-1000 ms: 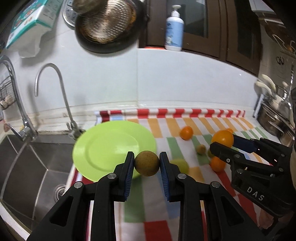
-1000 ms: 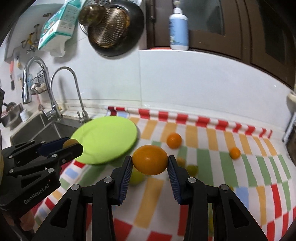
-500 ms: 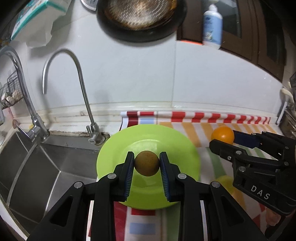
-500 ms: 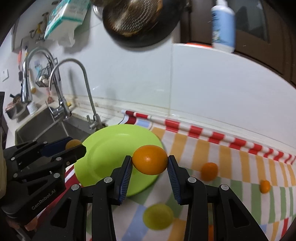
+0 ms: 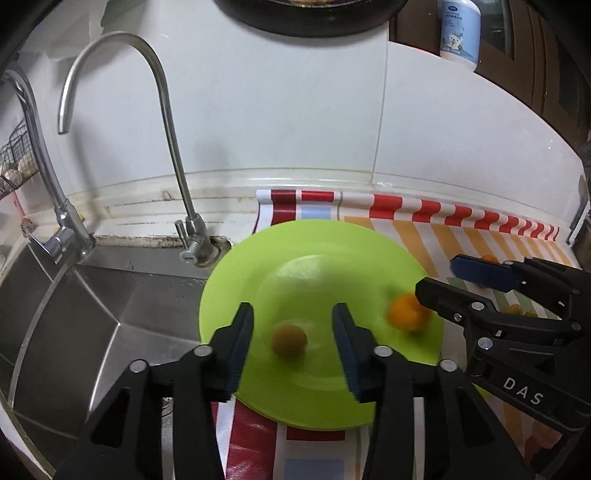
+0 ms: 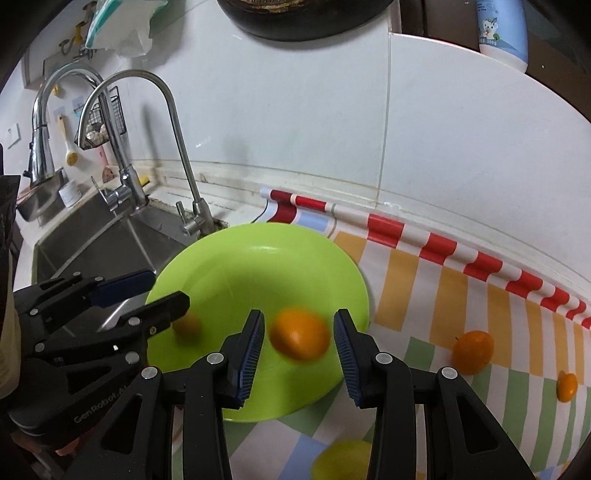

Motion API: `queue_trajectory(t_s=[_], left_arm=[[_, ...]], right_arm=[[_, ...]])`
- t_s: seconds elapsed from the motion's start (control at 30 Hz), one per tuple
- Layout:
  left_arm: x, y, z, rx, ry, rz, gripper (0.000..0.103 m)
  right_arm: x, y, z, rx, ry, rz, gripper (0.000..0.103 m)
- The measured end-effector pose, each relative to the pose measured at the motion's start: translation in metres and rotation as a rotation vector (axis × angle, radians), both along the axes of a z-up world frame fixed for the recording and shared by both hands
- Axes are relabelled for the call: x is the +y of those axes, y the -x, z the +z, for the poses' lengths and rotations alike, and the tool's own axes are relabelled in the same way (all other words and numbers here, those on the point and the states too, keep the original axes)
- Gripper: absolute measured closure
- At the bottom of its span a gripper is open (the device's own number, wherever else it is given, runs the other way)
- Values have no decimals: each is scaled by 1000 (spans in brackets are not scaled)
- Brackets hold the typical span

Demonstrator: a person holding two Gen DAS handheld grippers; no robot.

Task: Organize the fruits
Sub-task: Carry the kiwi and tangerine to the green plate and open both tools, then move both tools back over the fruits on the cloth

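A lime-green plate (image 5: 314, 251) (image 6: 221, 266) lies on the striped cloth next to the sink. My left gripper (image 5: 291, 339) is open above it, and a small brown fruit (image 5: 289, 340) (image 6: 187, 325) is blurred between its fingers, free of them, over the plate. My right gripper (image 6: 298, 339) is open too, and an orange (image 6: 300, 338) (image 5: 406, 312) is blurred between its fingers, free of them, at the plate's right side. Each gripper shows in the other's view, the right one (image 5: 439, 277) and the left one (image 6: 170, 291).
The steel sink (image 5: 92, 314) with two faucets (image 5: 173, 147) lies left of the plate. More fruit lies on the cloth to the right: an orange (image 6: 472, 350), a smaller one (image 6: 567, 386) and a yellow-green one (image 6: 343, 459). A pan and a bottle (image 5: 460, 33) are up on the wall.
Both grippers moved left over the plate and opened. The brown fruit and the orange have left the fingers and are dropping onto the plate.
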State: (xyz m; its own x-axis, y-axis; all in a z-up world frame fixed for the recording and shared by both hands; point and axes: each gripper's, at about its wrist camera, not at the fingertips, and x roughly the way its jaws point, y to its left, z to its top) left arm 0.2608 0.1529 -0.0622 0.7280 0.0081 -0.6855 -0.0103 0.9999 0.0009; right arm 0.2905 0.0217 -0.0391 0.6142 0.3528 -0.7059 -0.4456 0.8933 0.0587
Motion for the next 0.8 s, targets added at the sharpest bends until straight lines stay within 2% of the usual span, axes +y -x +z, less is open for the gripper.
queue_trajectory(t_s=[0.03,0.3,0.37,0.6,0.7,0.8], left_arm=[[0,2,2,-4,-1,4,55],[-6,28,18,-35,-3,12,44],[-9,38,23,-47,-1,12,38],[-22,67,39,-85,15,4,27],[-29,79,46,-101,16,-5,22],[-36,87,51,-116,14,-13,17]], right_arm=[[-1,1,1,-7,3,-7,57],[-19,19,15,-43,-22,-52,55],[-26,28,20,-62,-29,-66,51],[-47,63,37,-119,-33,-110,46],[-60,80,47,-150,-38,-145,39],[-71,93,56,-183,-35,-170,38]])
